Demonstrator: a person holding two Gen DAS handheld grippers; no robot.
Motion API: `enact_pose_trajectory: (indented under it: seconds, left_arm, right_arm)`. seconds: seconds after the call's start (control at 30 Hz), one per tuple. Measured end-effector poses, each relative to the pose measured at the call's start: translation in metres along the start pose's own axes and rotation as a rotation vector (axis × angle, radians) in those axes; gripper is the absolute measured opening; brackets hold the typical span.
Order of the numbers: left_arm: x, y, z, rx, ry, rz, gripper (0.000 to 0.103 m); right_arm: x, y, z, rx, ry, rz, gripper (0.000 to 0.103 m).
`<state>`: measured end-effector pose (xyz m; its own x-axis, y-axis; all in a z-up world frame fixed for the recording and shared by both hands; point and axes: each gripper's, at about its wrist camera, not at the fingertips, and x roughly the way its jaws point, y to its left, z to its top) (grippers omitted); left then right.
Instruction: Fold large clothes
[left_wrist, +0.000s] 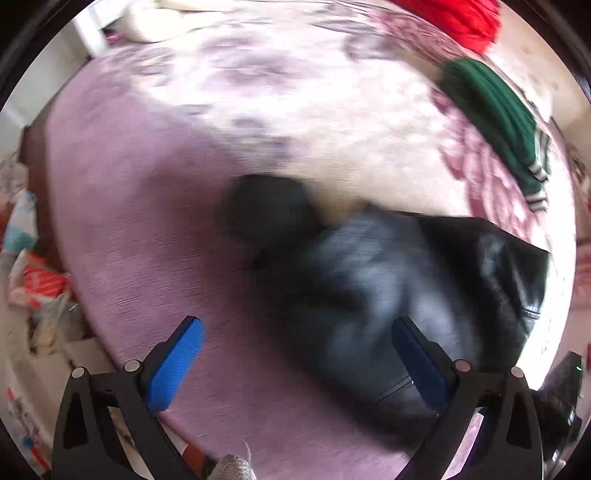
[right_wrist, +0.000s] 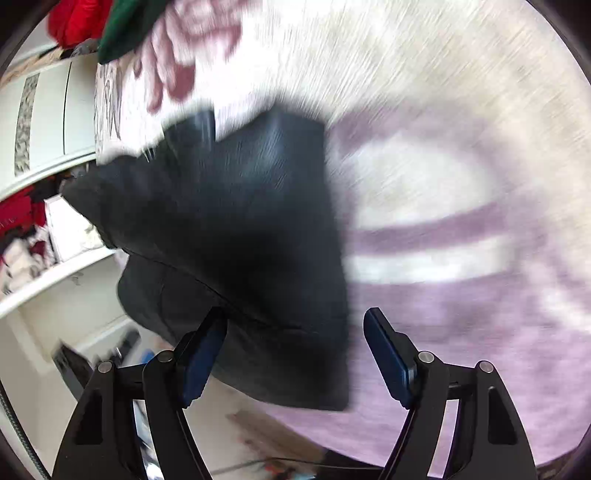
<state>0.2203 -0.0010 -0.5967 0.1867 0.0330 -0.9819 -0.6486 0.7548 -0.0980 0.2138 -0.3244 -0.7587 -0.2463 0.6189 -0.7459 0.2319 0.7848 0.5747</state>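
Across the lilac-and-cream floral bedspread (left_wrist: 122, 236) a crumpled black leather-look jacket (left_wrist: 388, 295) fills lower right of the left view, left gripper (left_wrist: 297, 363) spread wide and empty over it, right gripper (right_wrist: 295, 354) also wide, empty, green knit garment (left_wrist: 495, 122) upper right.

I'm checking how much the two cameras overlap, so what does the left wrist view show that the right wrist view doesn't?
Only the left wrist view shows the open left gripper, a colourful clutter pile beside the bed, and the green garment's striped cuff.

Only the right wrist view shows the open right gripper, white shelves and a white cupboard.

Both show the black jacket on the purple floral bedspread, plus the green garment and a red one beyond it. Both are motion-blurred.
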Motion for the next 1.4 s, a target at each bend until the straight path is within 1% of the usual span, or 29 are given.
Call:
enact_pose_trajectory:
  seconds: [0.03,0.07,0.13,0.17,0.2,0.23,0.27,0.3,0.33,0.37,0.43,0.5,0.53,0.6,0.67,0.7,0.77,0.83,0.9,0.97,1.07,1.1,1.17,1.2,1.23,1.27,1.3,1.37,1.4]
  left_arm:
    - [0.006,-0.013,0.003,0.015,0.005,0.005,0.103]
    - [0.009,-0.020,0.007,0.024,0.008,0.006,0.103]
    - [0.026,-0.031,0.012,0.046,0.023,0.029,0.103]
    - [0.032,-0.032,0.013,0.047,0.026,0.028,0.103]
    - [0.035,-0.032,0.014,0.047,0.031,0.028,0.103]
    - [0.039,-0.029,0.015,0.041,0.038,0.030,0.103]
    - [0.040,-0.026,0.016,0.038,0.038,0.034,0.103]
    - [0.042,-0.022,0.017,0.038,0.040,0.041,0.103]
    - [0.045,-0.019,0.016,0.040,0.047,0.054,0.103]
    - [0.048,-0.016,0.016,0.038,0.053,0.061,0.103]
    - [0.054,-0.003,0.016,0.004,0.071,0.031,0.103]
    - [0.059,0.007,0.015,-0.026,0.086,0.005,0.103]
    - [0.061,0.011,0.015,-0.040,0.095,-0.014,0.103]
    - [0.060,0.017,0.014,-0.066,0.115,-0.024,0.103]
    - [0.046,0.023,0.010,-0.090,0.102,-0.022,0.103]
    - [0.039,0.026,0.007,-0.099,0.093,-0.019,0.103]
    - [0.020,0.039,-0.004,-0.141,0.075,-0.021,0.103]
    - [0.006,0.055,-0.016,-0.200,0.072,-0.017,0.103]
    - [0.003,0.068,-0.026,-0.248,0.083,-0.014,0.103]
    - [0.006,0.082,-0.032,-0.300,0.098,-0.039,0.103]
    - [0.025,0.090,-0.031,-0.360,0.149,-0.133,0.103]
    - [0.037,0.091,-0.028,-0.391,0.171,-0.219,0.103]
    - [0.048,0.080,-0.019,-0.426,0.193,-0.318,0.103]
    - [0.059,0.075,-0.016,-0.438,0.205,-0.395,0.103]
    - [0.069,0.070,-0.013,-0.442,0.217,-0.417,0.103]
    - [0.074,0.064,-0.013,-0.443,0.218,-0.430,0.103]
    - [0.083,0.060,-0.012,-0.440,0.219,-0.458,0.103]
    - [0.088,0.059,-0.012,-0.428,0.219,-0.446,0.103]
    - [0.090,0.056,-0.011,-0.418,0.207,-0.447,0.103]
  right_arm:
    - [-0.029,-0.004,0.004,-0.010,-0.036,-0.032,0.079]
    - [-0.043,0.000,0.002,-0.017,-0.071,-0.046,0.079]
    - [-0.089,0.018,0.002,-0.062,-0.130,0.006,0.077]
    - [-0.093,0.038,0.007,-0.121,-0.124,0.015,0.074]
    - [-0.089,0.061,0.013,-0.200,-0.088,0.030,0.069]
    - [-0.082,0.078,0.015,-0.269,-0.060,0.051,0.052]
    - [-0.076,0.090,0.016,-0.325,-0.035,0.064,0.041]
    - [-0.061,0.113,0.026,-0.380,-0.019,0.041,0.038]
    - [-0.051,0.122,0.035,-0.410,-0.034,-0.020,0.037]
    - [-0.039,0.132,0.042,-0.411,-0.041,-0.067,0.036]
    - [-0.010,0.133,0.074,-0.384,-0.025,-0.138,0.035]
    - [0.000,0.124,0.093,-0.374,-0.022,-0.167,0.035]
    - [0.011,0.133,0.092,-0.384,-0.016,-0.194,0.035]
    - [0.012,0.146,0.091,-0.372,0.010,-0.223,0.035]
    - [0.015,0.164,0.083,-0.375,0.036,-0.248,0.038]
    - [0.009,0.174,0.078,-0.401,0.042,-0.240,0.038]
    - [-0.032,0.179,0.044,-0.468,0.036,-0.248,0.039]
    - [-0.034,0.183,0.039,-0.527,0.037,-0.253,0.039]
    - [-0.019,0.179,0.045,-0.531,0.026,-0.294,0.039]
    - [-0.001,0.175,0.059,-0.500,0.021,-0.305,0.039]
    - [0.010,0.171,0.076,-0.440,0.020,-0.304,0.039]
    - [0.009,0.172,0.076,-0.435,0.028,-0.301,0.039]
    - [-0.005,0.169,0.072,-0.422,0.049,-0.256,0.039]
    - [-0.016,0.164,0.067,-0.410,0.054,-0.211,0.039]
    - [-0.027,0.159,0.062,-0.400,0.054,-0.172,0.039]
    - [-0.038,0.152,0.057,-0.384,0.049,-0.131,0.043]
    - [-0.050,0.142,0.051,-0.366,0.039,-0.097,0.048]
    - [-0.070,0.114,0.038,-0.329,0.011,-0.056,0.068]
    - [-0.073,0.099,0.032,-0.309,0.010,-0.037,0.070]
